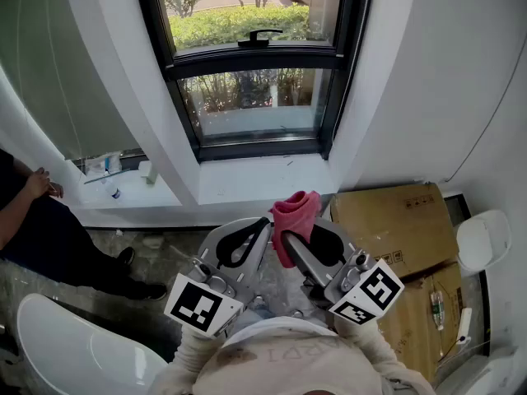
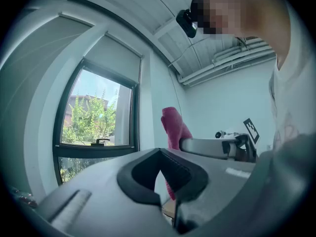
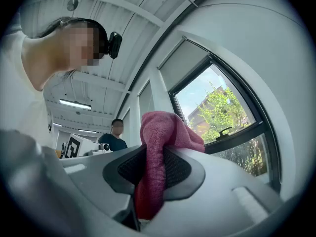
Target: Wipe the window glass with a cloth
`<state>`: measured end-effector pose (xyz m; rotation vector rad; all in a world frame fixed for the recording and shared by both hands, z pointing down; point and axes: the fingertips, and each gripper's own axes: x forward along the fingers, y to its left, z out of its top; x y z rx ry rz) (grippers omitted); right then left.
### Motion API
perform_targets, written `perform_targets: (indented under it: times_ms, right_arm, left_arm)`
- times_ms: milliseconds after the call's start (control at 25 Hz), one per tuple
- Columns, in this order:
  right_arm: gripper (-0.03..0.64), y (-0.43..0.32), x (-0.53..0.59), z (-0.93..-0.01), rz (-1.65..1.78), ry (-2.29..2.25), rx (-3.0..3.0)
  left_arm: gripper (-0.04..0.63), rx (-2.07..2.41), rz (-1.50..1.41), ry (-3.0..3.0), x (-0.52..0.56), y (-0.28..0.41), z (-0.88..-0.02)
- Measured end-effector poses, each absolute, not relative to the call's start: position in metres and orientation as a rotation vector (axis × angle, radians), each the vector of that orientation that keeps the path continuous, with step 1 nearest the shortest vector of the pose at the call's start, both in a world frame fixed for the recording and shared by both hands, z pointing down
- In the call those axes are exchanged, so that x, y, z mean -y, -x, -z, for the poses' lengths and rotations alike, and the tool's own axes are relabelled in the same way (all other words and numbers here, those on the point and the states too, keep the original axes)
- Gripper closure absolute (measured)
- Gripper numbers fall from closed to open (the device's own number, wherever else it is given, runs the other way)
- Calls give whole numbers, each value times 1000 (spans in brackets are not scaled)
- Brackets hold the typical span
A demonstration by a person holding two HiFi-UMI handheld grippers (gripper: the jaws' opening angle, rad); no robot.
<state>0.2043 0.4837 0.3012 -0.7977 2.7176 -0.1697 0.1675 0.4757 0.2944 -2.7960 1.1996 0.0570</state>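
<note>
White room, dark-framed window ahead.
Right gripper pinches the pink cloth below the sill, long axis along the jaws (bunched end toward the window); left gripper jaws together, empty.

The person holds both arms tucked in close before the chest, pale sleeves bent at the elbow, with the left tongs and the right tongs pointing forward and angling in until their tips sit just beside each other. The left jaws are drawn together with only a thin slit between them and nothing in it. The right jaws are clamped on a pink cloth that bunches out past their tips.
</note>
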Motion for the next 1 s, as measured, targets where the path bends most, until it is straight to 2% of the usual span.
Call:
perform_targets:
  times_ms: [520, 1000]
  right_arm:
    - [509, -199, -464, -302, 166, 823, -2715]
    - [506, -151, -428, -309, 164, 897, -2718]
  left_arm:
    - [594, -1180, -60, 2796, -456, -162, -294]
    - [594, -1165, -101, 2790, -418, -100, -299]
